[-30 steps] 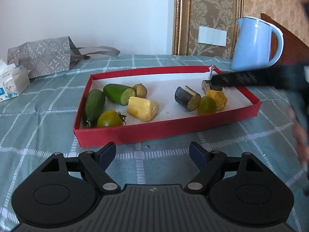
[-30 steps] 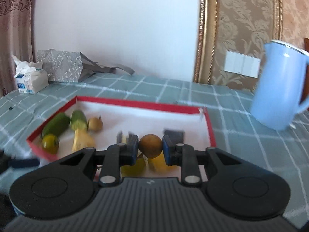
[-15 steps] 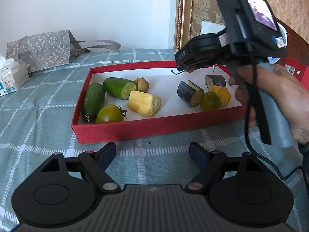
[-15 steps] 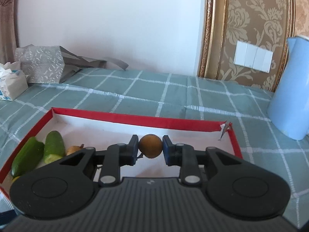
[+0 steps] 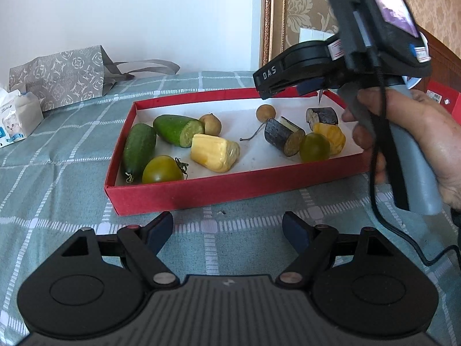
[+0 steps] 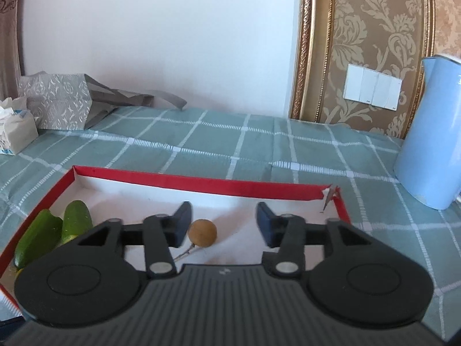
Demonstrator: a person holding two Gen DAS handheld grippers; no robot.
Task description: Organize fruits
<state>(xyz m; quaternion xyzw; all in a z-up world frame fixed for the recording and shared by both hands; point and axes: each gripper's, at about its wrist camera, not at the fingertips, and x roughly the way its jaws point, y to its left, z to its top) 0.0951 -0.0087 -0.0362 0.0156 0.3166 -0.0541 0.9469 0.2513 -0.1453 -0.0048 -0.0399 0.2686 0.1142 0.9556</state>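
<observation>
A red tray (image 5: 230, 191) with a white floor holds two cucumber pieces (image 5: 139, 147), green tomatoes (image 5: 162, 170), yellow chunks (image 5: 214, 152), two eggplant pieces (image 5: 283, 138) and a small brown fruit (image 5: 211, 123). A round brown longan (image 6: 202, 233) with a thin stem lies on the tray floor near the back; it also shows in the left wrist view (image 5: 265, 112). My right gripper (image 6: 223, 223) is open just above and around it, not touching. My left gripper (image 5: 227, 229) is open and empty over the cloth in front of the tray.
A pale blue kettle (image 6: 429, 150) stands right of the tray. A grey patterned paper bag (image 5: 62, 76) and a tissue pack (image 5: 17, 116) lie at the back left. The table has a green checked cloth (image 5: 57, 190).
My right gripper has opened and let go of the longan, which now lies on the tray floor. The left gripper has stayed where it was.
</observation>
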